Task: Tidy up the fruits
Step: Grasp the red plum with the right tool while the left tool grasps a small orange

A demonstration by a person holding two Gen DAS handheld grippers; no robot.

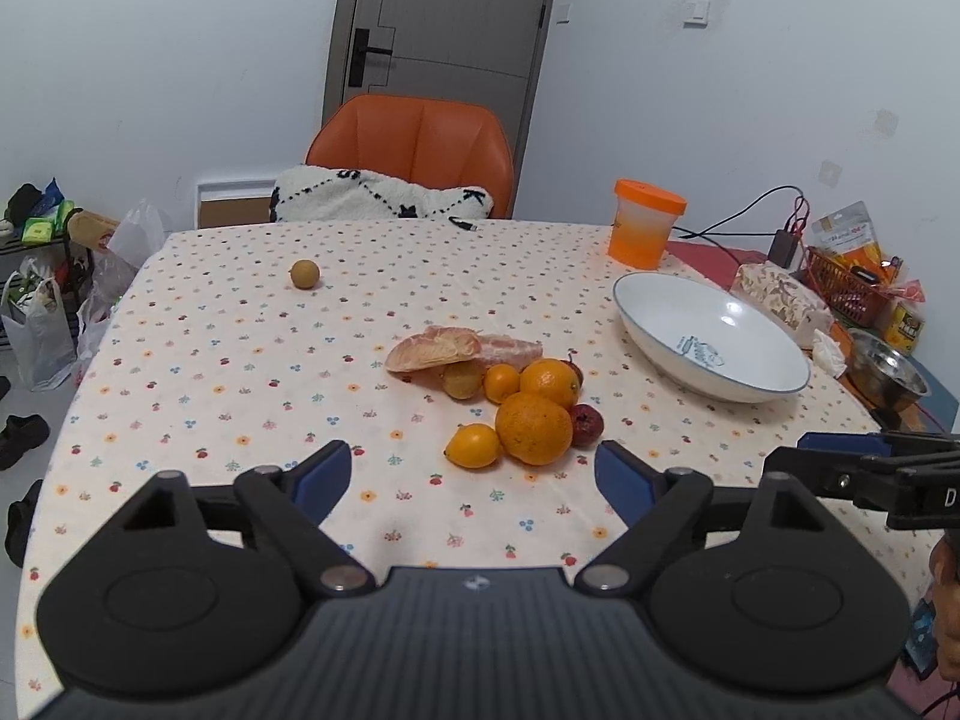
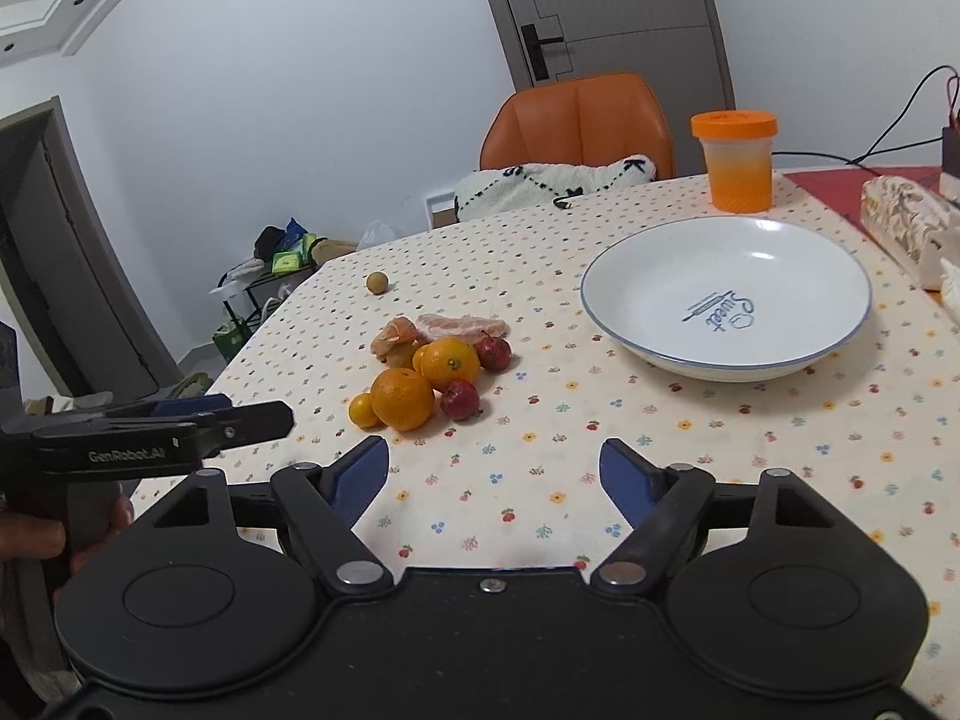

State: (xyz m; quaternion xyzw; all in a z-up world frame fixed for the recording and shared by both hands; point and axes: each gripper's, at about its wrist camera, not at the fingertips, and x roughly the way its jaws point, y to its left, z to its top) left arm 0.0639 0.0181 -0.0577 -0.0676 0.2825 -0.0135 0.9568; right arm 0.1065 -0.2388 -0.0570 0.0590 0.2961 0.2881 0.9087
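Left gripper [image 1: 474, 480] hangs wide open right in front of the fruit pile [image 1: 510, 402] — nearest orange [image 1: 533, 429] dead ahead. Right gripper [image 2: 495, 477], open too, has the pile off left; empty bowl [image 2: 840, 276] far right.

Glossy ceramic bowl [image 2: 726, 300]; matt cloth tablecloth [image 2: 660, 450].

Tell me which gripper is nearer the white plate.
Right. The right gripper hovers open over the tablecloth, the white plate just ahead to its right. The left gripper, also open, faces the fruit pile, with the plate farther off.
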